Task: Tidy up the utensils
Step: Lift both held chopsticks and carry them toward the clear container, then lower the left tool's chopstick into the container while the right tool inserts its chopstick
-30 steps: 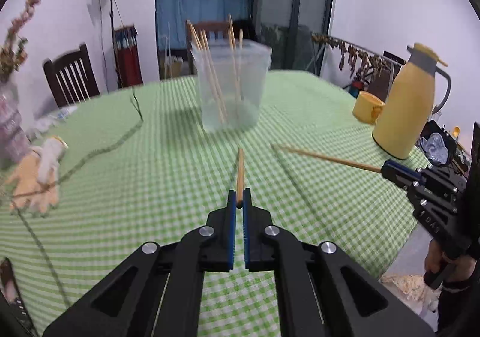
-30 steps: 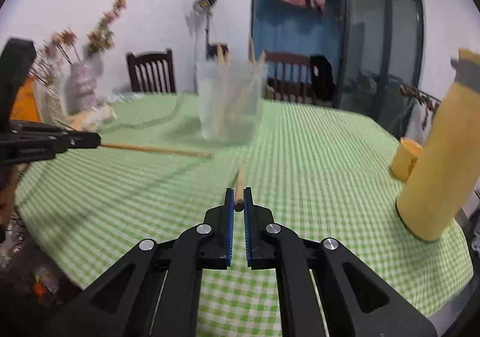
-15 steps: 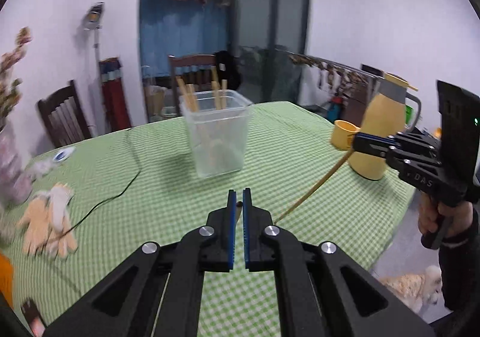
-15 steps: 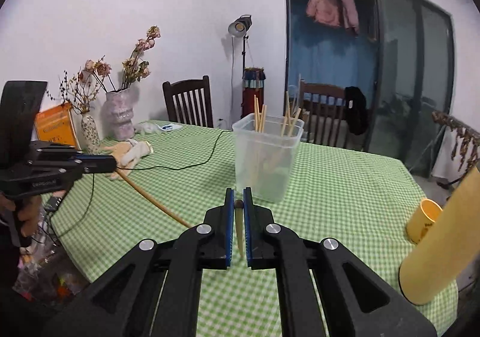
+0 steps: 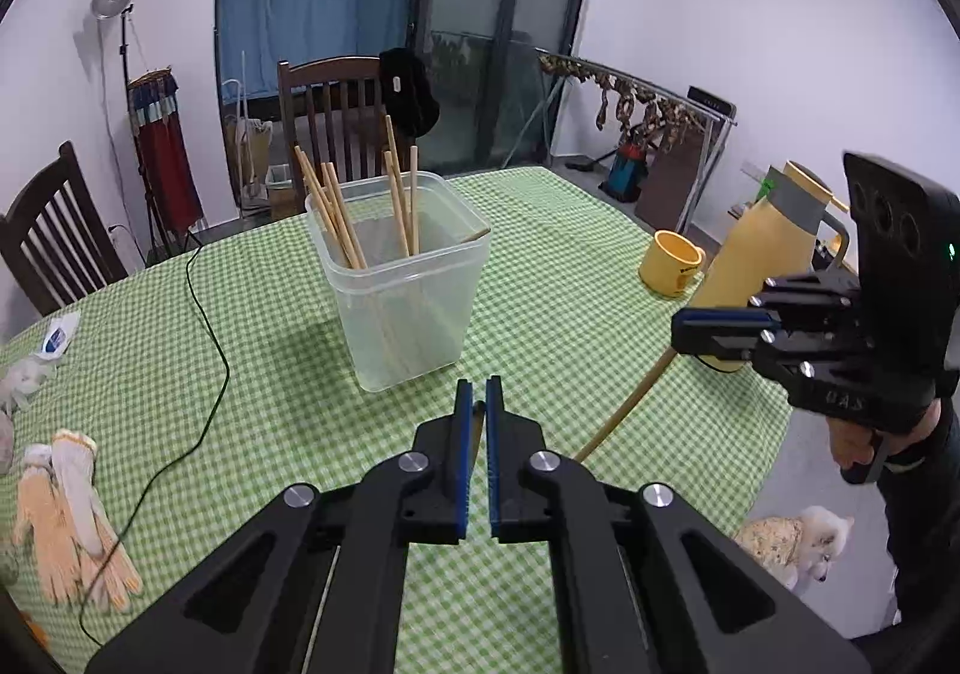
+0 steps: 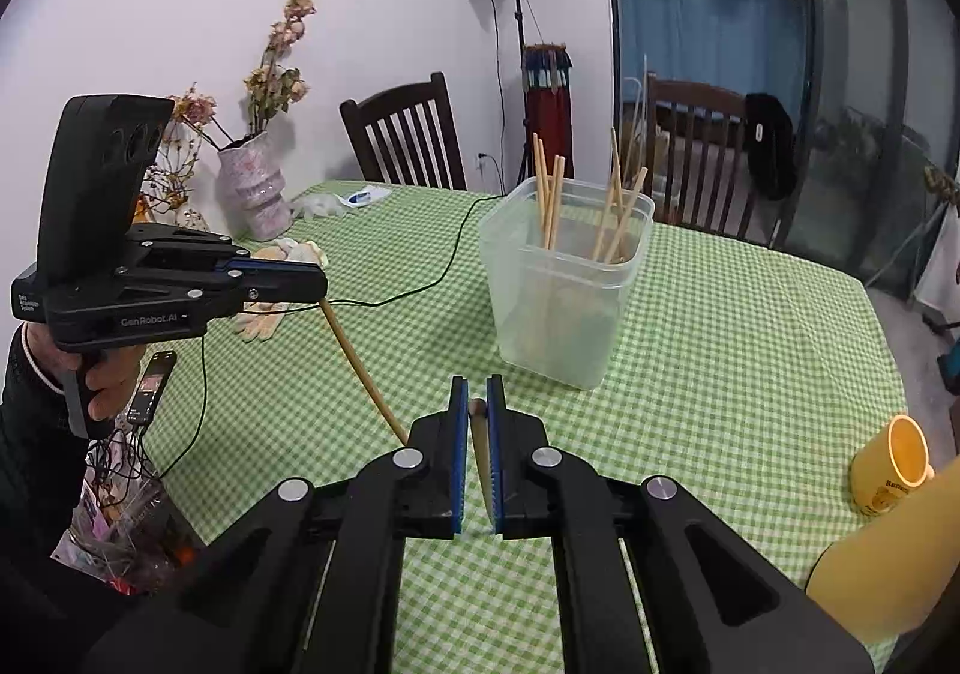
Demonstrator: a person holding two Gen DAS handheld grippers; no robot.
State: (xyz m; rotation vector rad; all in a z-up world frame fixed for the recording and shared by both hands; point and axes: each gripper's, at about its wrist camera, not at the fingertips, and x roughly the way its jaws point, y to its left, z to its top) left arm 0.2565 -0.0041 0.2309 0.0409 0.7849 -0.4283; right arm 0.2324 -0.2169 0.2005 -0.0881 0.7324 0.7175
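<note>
Both grippers clamp one chopstick each, left gripper [image 5: 474, 410] and right gripper [image 6: 477, 404], sticks hanging tip-down toward the green cloth, with the plastic tub [image 5: 402, 302] of chopsticks dead ahead and slightly nearer the left, sticks there standing near-upright.

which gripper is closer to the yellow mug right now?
Right. The right gripper, shut on a chopstick, hangs beside the mug at the table's thermos side. The left gripper, also holding a chopstick, is across the table by the gloves.
</note>
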